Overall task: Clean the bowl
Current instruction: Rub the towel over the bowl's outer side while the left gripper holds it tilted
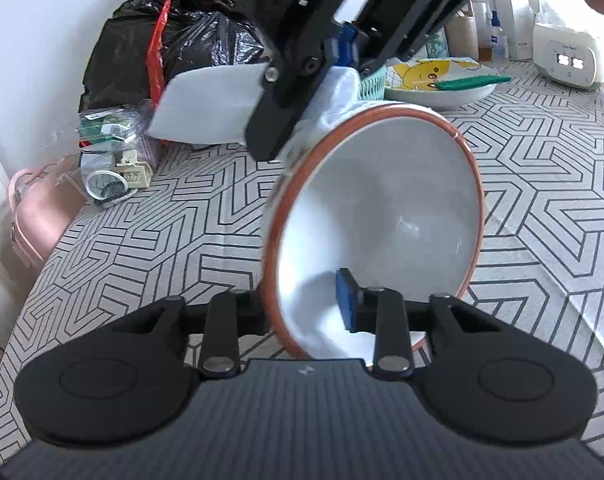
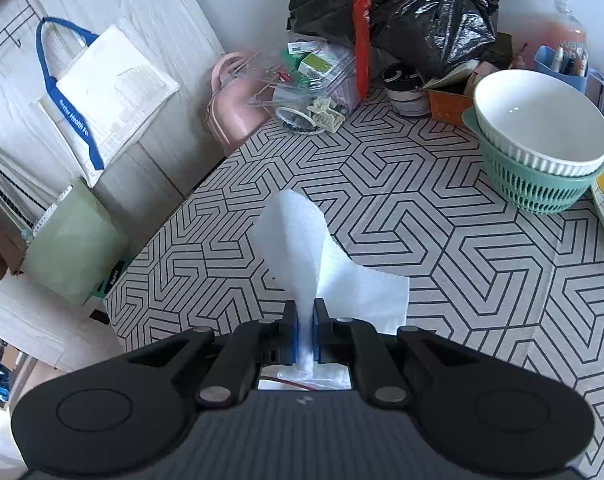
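Note:
A white bowl (image 1: 382,208) with an orange-brown rim is tipped on its side above the patterned tablecloth (image 1: 161,232), its opening facing me. My left gripper (image 1: 302,308) is shut on the bowl's near rim; one blue pad (image 1: 346,300) lies inside the bowl and the other finger is hidden behind the wall. My right gripper (image 2: 305,320) is shut on a white paper towel (image 2: 293,240). In the left wrist view the right gripper (image 1: 302,92) reaches in from above, with the towel (image 1: 334,96) against the bowl's upper outer rim.
A black rubbish bag (image 1: 173,40) and a clear bag of small items (image 1: 109,148) sit at the table's far left. A white ribbed bowl (image 2: 542,128) rests in a teal basket (image 2: 538,188). A cartoon plate (image 1: 434,80) holds a green sponge (image 1: 474,82).

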`<state>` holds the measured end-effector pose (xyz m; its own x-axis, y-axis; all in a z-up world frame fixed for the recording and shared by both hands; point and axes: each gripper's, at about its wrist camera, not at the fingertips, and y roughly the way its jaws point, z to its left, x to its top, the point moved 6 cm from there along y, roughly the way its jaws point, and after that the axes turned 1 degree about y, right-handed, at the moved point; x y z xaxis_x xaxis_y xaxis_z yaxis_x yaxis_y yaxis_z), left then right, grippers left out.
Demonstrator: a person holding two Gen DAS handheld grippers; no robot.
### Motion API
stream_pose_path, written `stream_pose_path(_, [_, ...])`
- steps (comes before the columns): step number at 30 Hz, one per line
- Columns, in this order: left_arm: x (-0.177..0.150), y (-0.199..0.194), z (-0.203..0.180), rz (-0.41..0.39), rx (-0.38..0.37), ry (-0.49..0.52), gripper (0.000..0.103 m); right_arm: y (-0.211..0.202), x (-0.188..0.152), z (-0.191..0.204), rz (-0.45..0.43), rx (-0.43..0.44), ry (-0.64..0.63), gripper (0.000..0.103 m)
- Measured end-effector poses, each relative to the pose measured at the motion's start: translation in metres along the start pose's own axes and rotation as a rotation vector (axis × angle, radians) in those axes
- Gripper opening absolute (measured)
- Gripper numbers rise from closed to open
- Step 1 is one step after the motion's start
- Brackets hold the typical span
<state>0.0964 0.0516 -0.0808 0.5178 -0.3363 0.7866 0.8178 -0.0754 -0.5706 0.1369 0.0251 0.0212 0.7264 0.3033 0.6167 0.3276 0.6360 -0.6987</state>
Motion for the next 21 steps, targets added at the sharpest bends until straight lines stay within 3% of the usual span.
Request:
stream_pose_path(7, [0.001,-0.004,0.003,-0.007,-0.004,-0.016,0.019,-0.004,-0.002,-0.008,-0.014,0.026,0.027,0.007])
stream_pose_path(21, [0.006,-0.009,-0.009,-0.020,0.076,0.023,0.017,-0.029,-0.011,-0.028,-0.068,0.009,0.054,0.006])
